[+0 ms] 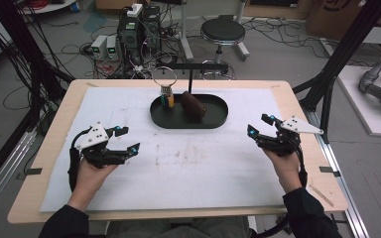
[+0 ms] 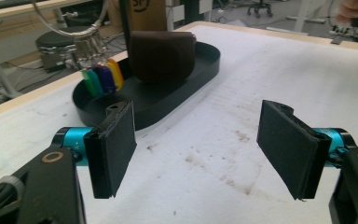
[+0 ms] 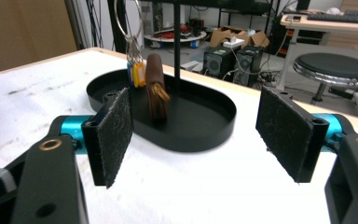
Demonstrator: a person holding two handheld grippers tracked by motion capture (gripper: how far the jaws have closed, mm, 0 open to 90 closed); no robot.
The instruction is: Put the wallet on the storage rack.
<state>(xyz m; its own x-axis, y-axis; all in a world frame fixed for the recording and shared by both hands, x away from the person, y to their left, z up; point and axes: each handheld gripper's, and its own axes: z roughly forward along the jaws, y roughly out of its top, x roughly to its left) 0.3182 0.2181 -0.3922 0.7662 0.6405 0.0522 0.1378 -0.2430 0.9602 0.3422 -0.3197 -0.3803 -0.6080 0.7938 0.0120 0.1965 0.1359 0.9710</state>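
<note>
A black oval tray (image 1: 218,118) sits at the back middle of the white mat. In it stands a brown leather pouch (image 1: 193,105) on its edge, and beside it a bunch of coloured key tags (image 1: 166,98) on a large metal ring (image 1: 164,77). My left gripper (image 1: 127,140) hovers open over the mat's left part, nothing between its pads (image 2: 112,149). My right gripper (image 1: 261,125) is open over the right part, empty, aimed at the tray (image 3: 214,126). The pouch (image 3: 156,93) and the tags (image 3: 136,73) appear between its jaws, farther off.
A thin black stand with a crossbar (image 1: 191,67) rises behind the tray. The mat (image 1: 188,168) covers a wooden table (image 1: 54,129) and has faint brown stains mid-front. A stool (image 1: 222,32), computer boxes and cables lie on the floor beyond.
</note>
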